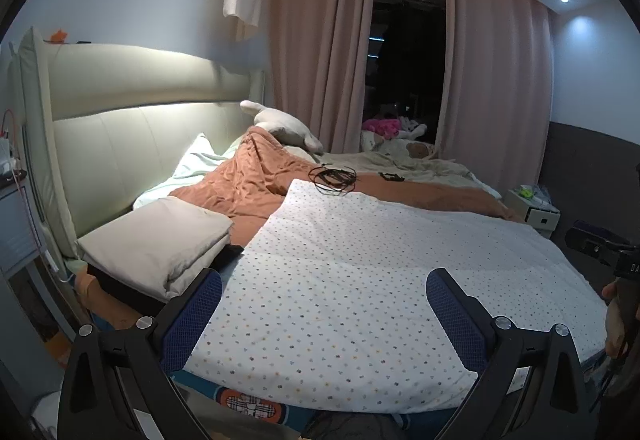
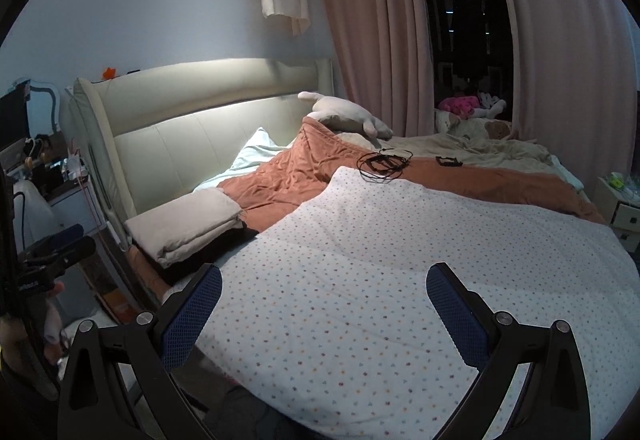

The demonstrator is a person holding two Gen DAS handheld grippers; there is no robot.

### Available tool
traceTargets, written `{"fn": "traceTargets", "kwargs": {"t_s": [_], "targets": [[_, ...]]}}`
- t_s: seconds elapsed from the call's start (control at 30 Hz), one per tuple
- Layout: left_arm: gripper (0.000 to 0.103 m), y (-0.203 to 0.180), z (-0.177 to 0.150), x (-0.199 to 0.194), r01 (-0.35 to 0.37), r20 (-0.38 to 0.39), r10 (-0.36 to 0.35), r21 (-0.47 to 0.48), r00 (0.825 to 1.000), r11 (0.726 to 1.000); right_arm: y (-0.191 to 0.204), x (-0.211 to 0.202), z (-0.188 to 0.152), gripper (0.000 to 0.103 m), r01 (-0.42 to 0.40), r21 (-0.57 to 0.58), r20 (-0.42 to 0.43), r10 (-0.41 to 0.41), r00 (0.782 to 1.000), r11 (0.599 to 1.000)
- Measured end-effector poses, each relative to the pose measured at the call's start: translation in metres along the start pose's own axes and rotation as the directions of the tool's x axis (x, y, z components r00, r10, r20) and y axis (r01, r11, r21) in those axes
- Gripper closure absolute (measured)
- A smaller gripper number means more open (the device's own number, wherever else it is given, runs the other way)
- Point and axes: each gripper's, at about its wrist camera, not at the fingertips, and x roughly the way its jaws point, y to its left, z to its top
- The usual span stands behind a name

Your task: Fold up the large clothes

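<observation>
A large white cloth with small coloured dots (image 1: pixel 360 280) lies spread flat over the near part of the bed; it also shows in the right wrist view (image 2: pixel 380 260). My left gripper (image 1: pixel 324 304) is open and empty, hovering above the cloth's near edge. My right gripper (image 2: pixel 324 304) is open and empty above the same cloth, further right. The right gripper shows at the right edge of the left wrist view (image 1: pixel 600 248), and the left gripper at the left edge of the right wrist view (image 2: pixel 60 252).
A folded beige cloth (image 1: pixel 160 240) lies at the left by the padded headboard (image 1: pixel 140 87). An orange-brown quilt (image 1: pixel 256 183) is bunched behind the dotted cloth, with a coil of black cable (image 1: pixel 334 177) on it. Plush toys, pink curtains and a bedside table (image 1: pixel 536 207) stand beyond.
</observation>
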Motion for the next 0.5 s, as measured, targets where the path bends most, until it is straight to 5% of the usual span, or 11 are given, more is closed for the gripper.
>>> {"fn": "traceTargets", "kwargs": {"t_s": [0.5], "targets": [[0.000,-0.024,-0.051,-0.066,0.040,0.057,-0.042,0.026,0.998,0.999,0.009,-0.083,-0.066,0.001,0.078,0.017,0.032,-0.078,0.996,0.997]]}}
